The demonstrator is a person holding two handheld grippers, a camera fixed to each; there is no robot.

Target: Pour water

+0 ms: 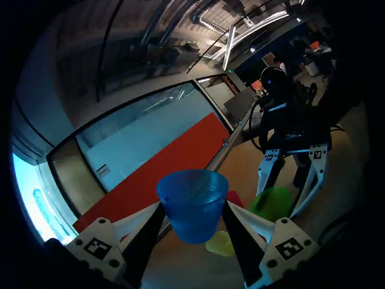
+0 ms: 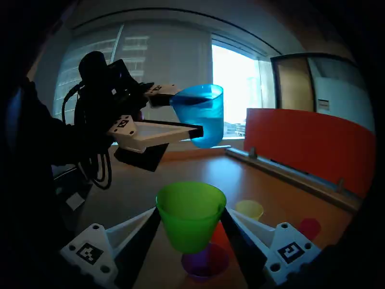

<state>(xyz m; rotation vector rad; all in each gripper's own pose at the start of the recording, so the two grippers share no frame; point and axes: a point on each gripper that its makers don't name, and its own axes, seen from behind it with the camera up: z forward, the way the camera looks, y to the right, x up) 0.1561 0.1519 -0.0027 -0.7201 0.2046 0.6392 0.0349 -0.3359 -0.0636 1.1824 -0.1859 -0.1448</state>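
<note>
A translucent blue cup sits between the fingers of my left gripper, which is shut on it. In the right gripper view the same blue cup hangs high in the air, tilted a little, with dark liquid showing inside. A green cup is clamped upright in my right gripper, below and in front of the blue one. From the left gripper view, the green cup and the right gripper appear lower right, held by a dark-sleeved person.
On the wooden table stand a yellow cup, a purple cup and a pink cup. A red partition runs along the table's far edge. The yellow cup also lies below the blue cup.
</note>
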